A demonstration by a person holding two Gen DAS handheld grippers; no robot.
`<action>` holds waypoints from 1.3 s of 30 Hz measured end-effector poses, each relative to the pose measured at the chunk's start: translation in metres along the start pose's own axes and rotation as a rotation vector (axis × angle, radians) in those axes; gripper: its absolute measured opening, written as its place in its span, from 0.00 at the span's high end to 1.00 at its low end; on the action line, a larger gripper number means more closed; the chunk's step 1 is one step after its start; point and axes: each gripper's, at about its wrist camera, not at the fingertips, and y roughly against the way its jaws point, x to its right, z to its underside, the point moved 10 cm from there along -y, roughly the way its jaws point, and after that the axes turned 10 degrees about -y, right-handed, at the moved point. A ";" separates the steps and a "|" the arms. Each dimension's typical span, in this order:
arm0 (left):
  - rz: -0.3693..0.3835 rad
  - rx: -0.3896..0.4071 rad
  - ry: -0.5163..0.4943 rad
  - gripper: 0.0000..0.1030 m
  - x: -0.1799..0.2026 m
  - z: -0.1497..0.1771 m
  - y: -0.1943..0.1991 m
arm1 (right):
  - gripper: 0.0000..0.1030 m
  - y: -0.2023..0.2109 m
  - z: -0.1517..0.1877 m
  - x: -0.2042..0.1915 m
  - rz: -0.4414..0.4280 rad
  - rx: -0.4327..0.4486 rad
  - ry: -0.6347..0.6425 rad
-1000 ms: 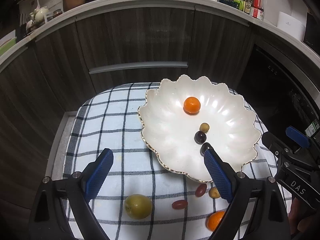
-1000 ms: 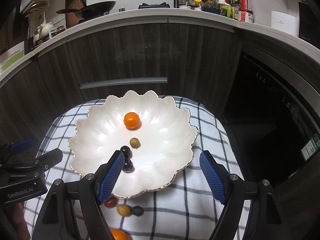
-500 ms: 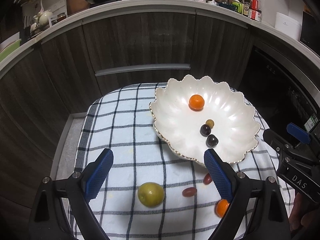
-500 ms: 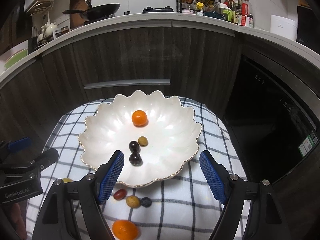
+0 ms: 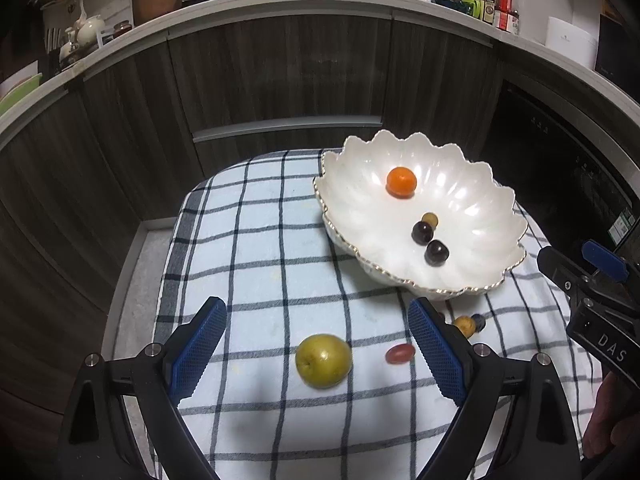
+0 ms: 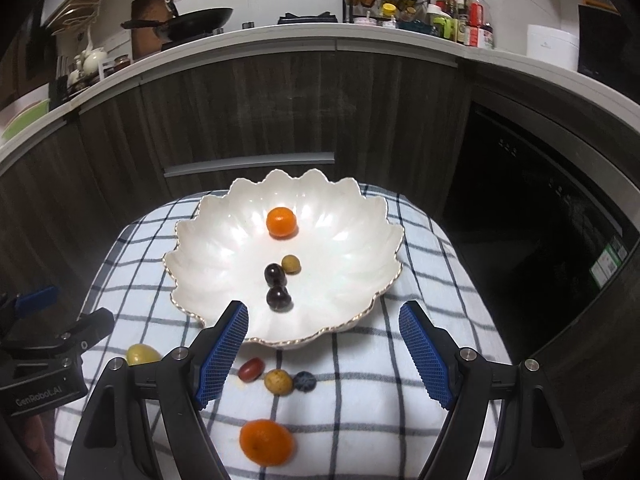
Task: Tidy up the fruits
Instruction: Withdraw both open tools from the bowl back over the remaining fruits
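Both claws stood wide, nothing between the pads. My left claw point(image 5: 316, 344) hung over the checked cloth point(image 5: 256, 248), the green fruit point(image 5: 323, 361) between its fingers, a red grape point(image 5: 399, 353) beside it. My right claw point(image 6: 322, 354) hung at the near rim of the scalloped white bowl point(image 6: 224, 240), which held an orange point(image 6: 281, 222), two dark fruits and a small yellowish one. A second orange point(image 6: 266, 441) lay on the cloth.

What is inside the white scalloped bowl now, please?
Inside the white bowl lie four fruits: one orange citrus, one small yellow-brown fruit and two dark round fruits. Nothing covers the inside. What is under the bowl cannot be seen.
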 end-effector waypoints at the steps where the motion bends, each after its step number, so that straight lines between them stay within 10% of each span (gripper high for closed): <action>1: 0.002 -0.001 0.000 0.10 0.000 0.002 0.000 | 0.23 0.000 0.002 -0.001 0.003 -0.001 0.001; 39: 0.051 -0.020 -0.105 0.12 0.004 0.065 -0.044 | 0.23 -0.010 0.107 -0.015 0.072 -0.067 -0.010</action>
